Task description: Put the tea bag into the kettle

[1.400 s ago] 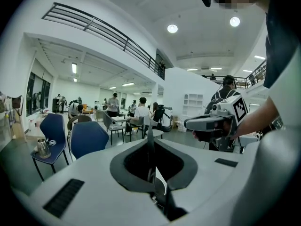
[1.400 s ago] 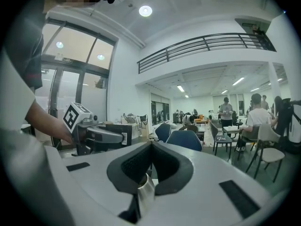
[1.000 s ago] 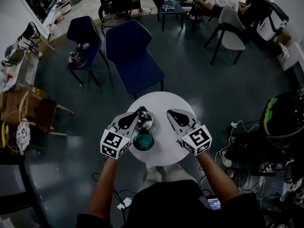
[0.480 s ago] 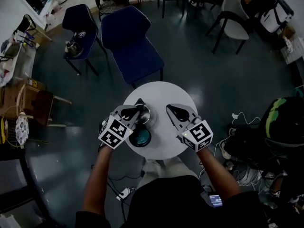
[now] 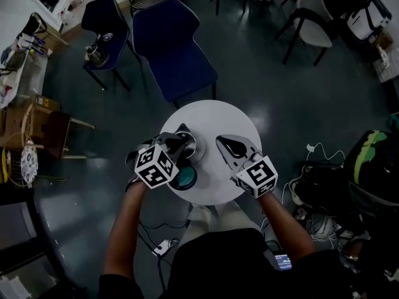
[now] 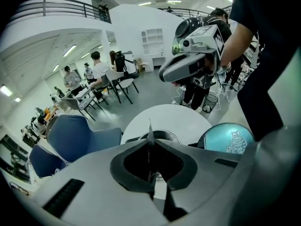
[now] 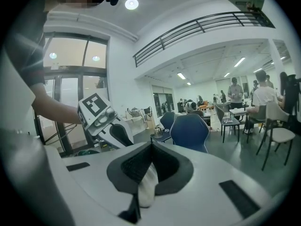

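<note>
A steel kettle [image 5: 192, 148] stands open-topped on the round white table [image 5: 215, 120], and its teal lid [image 5: 186, 178] lies beside it toward me. My left gripper [image 5: 181, 132] is shut over the kettle's left rim, and I see nothing between its jaws. The left gripper view shows the shut left gripper [image 6: 150, 128] above the kettle mouth [image 6: 164, 136], with the lid [image 6: 229, 138] at right. My right gripper [image 5: 220, 141] hovers just right of the kettle. In the right gripper view, the right gripper [image 7: 150, 147] is shut on a white tea bag [image 7: 147, 186].
A blue chair [image 5: 171, 42] stands just beyond the table, with a second chair [image 5: 103, 17] holding another kettle further left. Cables and a power strip [image 5: 163, 248] lie on the floor near my feet. A black and green helmet [image 5: 374, 157] sits at right.
My left gripper has swung so its marker cube sits further right, closer to the lid. The right gripper with the tea bag has hardly moved.
</note>
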Motion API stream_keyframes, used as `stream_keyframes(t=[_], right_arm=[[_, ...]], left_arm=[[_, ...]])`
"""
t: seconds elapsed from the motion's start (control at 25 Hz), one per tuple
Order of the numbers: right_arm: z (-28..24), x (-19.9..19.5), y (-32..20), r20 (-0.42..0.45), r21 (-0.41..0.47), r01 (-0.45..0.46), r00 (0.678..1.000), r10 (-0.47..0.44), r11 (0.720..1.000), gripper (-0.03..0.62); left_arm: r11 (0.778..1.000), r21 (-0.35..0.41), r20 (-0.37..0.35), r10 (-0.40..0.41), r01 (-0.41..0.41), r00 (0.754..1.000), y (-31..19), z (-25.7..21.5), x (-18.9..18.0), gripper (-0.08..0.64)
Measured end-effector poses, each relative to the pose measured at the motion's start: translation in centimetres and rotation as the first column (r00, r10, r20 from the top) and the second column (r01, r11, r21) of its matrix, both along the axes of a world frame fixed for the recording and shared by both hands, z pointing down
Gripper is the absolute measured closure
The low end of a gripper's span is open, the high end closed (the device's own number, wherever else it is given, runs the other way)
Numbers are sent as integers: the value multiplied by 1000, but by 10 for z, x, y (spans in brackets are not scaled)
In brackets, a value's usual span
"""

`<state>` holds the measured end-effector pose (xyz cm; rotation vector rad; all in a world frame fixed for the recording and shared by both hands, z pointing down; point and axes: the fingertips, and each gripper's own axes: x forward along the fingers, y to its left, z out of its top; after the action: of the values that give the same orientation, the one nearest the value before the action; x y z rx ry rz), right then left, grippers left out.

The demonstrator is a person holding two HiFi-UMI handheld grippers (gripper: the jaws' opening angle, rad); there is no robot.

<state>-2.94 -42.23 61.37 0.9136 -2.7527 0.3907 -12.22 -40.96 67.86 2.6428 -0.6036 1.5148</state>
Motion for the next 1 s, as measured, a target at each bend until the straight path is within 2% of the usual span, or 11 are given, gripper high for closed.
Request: stream_keyframes(t=[0.24,0.48,1.0], right_arm=[[15,0,6,3,-21,5,1000,-5,1000,575],[24,1,7,13,-44,8,1000,-7,999,575],[31,-7,6,26,-72,12,1000,-10,997,575]], left_arm=[[999,-21,73,41,-40,996,5,21,-2,540],[998,-53,69,34,-30,997,2,35,3,540],[992,-81,182,113,-100,977,0,51,0,541]])
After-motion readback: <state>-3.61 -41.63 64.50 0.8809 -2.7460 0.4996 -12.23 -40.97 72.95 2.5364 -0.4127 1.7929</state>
